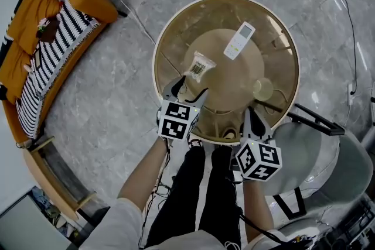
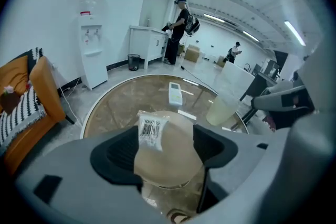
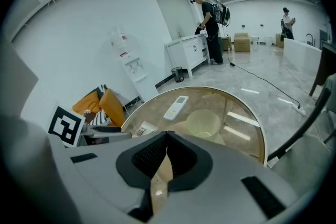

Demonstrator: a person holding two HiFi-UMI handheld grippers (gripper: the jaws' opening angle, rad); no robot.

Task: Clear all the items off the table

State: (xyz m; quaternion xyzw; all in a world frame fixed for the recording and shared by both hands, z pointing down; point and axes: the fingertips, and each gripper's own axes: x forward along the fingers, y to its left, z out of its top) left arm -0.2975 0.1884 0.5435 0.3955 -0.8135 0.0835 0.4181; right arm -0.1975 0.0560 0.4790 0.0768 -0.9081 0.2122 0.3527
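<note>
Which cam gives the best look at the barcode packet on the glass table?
Left gripper view: the packet is close and large, barcode facing the camera. Head view shows the packet small, from above, on the table. Right gripper view catches only a partly hidden edge of the packet.

Head view: set high above the round table point(image 1: 176, 38), facing steeply down, with the near rim at the bottom of the frame and an orange sofa point(image 1: 35, 14) to the left. Left gripper view: low and close at the near left rim, facing across the top toward the far room. Right gripper view: low at the near right rim, angled far-left. All three share the tabletop and its remote control point(image 1: 239, 40).
</note>
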